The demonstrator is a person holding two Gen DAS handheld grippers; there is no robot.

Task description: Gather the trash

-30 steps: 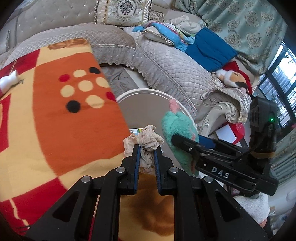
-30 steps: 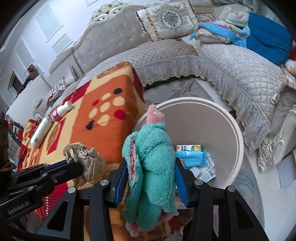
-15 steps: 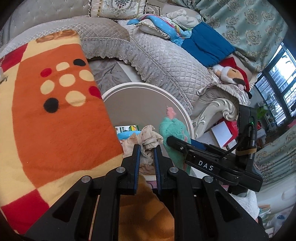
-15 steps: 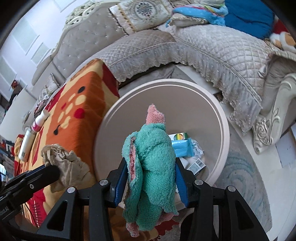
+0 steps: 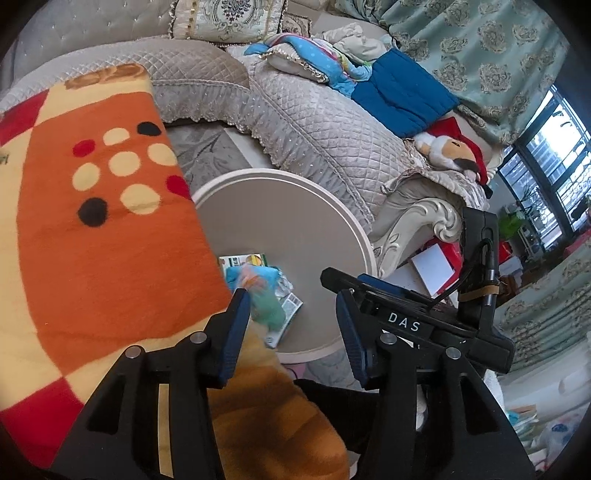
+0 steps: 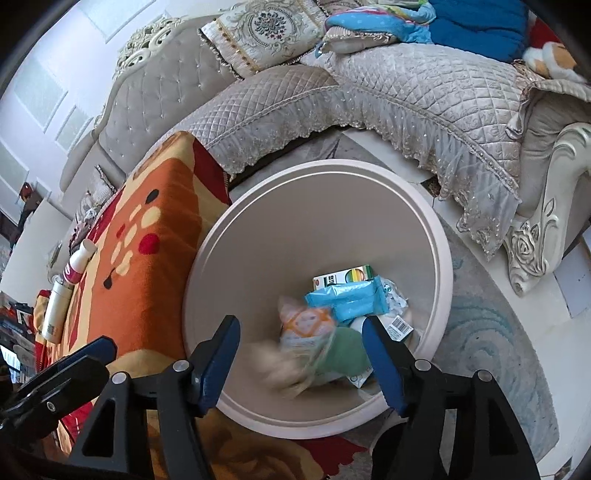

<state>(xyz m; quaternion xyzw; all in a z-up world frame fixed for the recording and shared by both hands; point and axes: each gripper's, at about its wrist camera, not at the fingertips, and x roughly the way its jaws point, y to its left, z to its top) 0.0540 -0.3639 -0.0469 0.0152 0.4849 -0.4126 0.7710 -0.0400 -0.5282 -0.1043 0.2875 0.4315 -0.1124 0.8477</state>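
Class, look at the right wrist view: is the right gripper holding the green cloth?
No: the right gripper is open, and the green cloth lies blurred inside the bin.

Grey quilted sofa (image 6: 388, 96) with carved cream arm (image 6: 535, 236) along the far side — patterned cushion (image 6: 266, 33) against its tufted back. Green damask curtains (image 5: 480, 55) hang beside a dark-framed window (image 5: 550, 162), daylight entering. Orange spotted blanket (image 5: 103, 229) covers the near furniture. Pale swirl-patterned rug (image 6: 491, 343) on the floor — white panelled wall (image 6: 48, 85) behind.
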